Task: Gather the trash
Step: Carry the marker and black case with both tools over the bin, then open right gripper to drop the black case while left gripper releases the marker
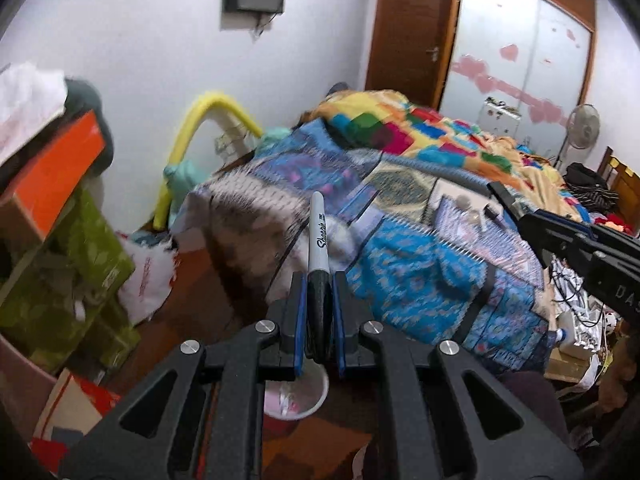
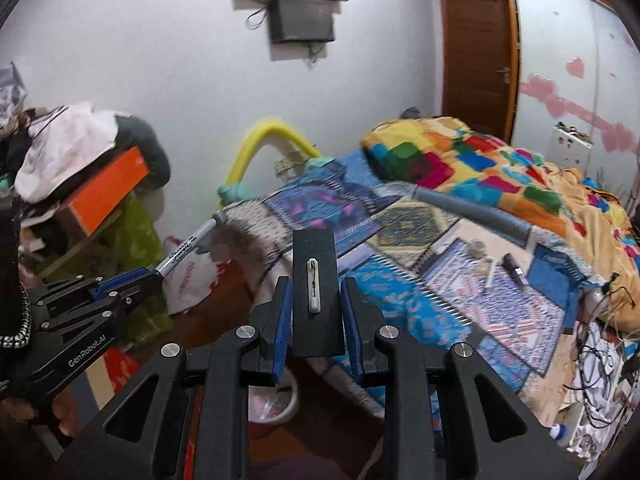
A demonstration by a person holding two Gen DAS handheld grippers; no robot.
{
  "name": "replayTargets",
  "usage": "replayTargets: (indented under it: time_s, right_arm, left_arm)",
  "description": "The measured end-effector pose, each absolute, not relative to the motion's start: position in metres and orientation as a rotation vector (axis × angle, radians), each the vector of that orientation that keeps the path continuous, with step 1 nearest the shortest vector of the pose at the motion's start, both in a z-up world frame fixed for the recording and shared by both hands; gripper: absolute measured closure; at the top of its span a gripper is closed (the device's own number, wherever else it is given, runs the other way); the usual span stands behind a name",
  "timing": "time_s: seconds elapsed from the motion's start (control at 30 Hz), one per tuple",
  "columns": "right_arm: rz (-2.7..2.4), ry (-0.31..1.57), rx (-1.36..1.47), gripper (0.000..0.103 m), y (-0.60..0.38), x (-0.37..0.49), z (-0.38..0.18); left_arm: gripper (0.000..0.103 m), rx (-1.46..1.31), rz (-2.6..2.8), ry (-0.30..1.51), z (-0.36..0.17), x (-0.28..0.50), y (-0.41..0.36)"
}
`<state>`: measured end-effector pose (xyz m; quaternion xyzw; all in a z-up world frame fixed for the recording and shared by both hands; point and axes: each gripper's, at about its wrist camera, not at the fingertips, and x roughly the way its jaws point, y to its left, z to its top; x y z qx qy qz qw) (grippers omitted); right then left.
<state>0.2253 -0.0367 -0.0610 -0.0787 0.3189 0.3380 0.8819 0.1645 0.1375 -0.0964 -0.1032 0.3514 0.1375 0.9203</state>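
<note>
I hold both tongs pointing downward, the left tongs [image 1: 319,292] closed on a marker [image 1: 319,240], the right tongs [image 2: 314,300] closed on a black card [image 2: 316,304].

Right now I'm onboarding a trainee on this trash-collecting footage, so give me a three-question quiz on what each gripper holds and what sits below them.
1. True or false: the left gripper is shut on a Sharpie marker.
2. What is clamped in the right gripper? A) a crumpled tissue B) a flat black card with a white clip-like piece on it C) a plastic bottle
3. Fill in: on the floor below both grippers stands a round white ____ with pale scraps inside.

Key
1. True; its cap end sits between the blue pads.
2. B
3. Bin, beside the bed.
</note>
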Motion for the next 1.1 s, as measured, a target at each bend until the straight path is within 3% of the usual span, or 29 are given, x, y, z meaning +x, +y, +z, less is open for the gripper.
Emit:
replayTargets:
  time_s: [0.6, 1.1]
  right_arm:
    - [0.86, 1.005, -0.351, 0.081, 0.084, 0.228, -0.183]
    - [0.86, 1.316, -0.493, 0.08, 0.134, 0.253, -0.301]
  left_arm:
    - [0.092, -0.429, 0.353, 1.057, -0.252, 0.154, 0.221]
    - [0.092, -0.505, 0.358, 1.266, -0.343, 0.182, 0.222]
